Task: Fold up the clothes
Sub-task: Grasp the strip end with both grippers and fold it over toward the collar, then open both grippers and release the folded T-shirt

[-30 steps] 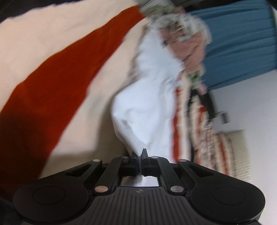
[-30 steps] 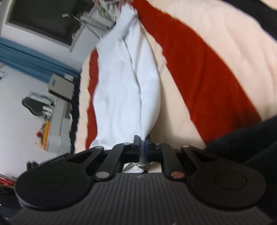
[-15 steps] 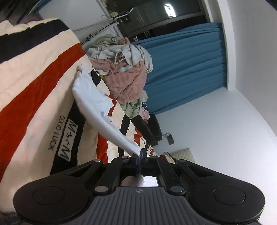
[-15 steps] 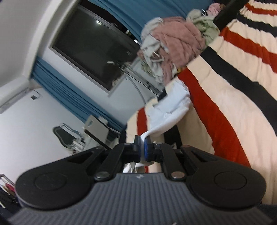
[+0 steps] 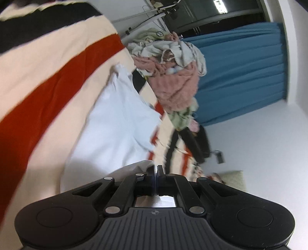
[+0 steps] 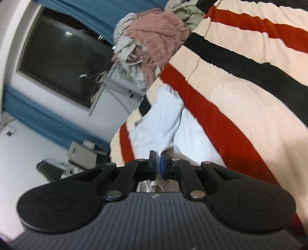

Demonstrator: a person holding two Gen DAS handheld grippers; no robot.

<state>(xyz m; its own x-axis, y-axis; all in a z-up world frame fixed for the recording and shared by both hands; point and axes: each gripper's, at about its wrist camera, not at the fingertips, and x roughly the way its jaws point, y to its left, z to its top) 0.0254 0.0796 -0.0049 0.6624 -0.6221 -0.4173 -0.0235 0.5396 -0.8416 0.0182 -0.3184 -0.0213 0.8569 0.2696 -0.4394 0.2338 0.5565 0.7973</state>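
A white garment (image 5: 119, 123) lies stretched over a bedspread striped in cream, red and black (image 5: 38, 92). My left gripper (image 5: 155, 170) is shut on one near edge of the white garment, the fabric pinched between its pads. In the right wrist view the same white garment (image 6: 165, 123) runs away from my right gripper (image 6: 157, 159), which is shut on another near edge of it. The garment's far end (image 6: 167, 90) rests on the bedspread (image 6: 240, 100) near a heap of clothes.
A heap of pink, grey and green clothes (image 5: 173, 77) sits at the far end of the bed, also seen as the clothes heap (image 6: 152, 40). Behind it are blue curtains (image 5: 240, 67), a dark window (image 6: 57, 61) and a metal rack (image 5: 154, 13). A pillow (image 5: 233, 178) lies far right.
Both grippers have swung down toward the bed with the white garment. It hung in a narrow strip half a second ago and now lies spread wider on the bedspread.
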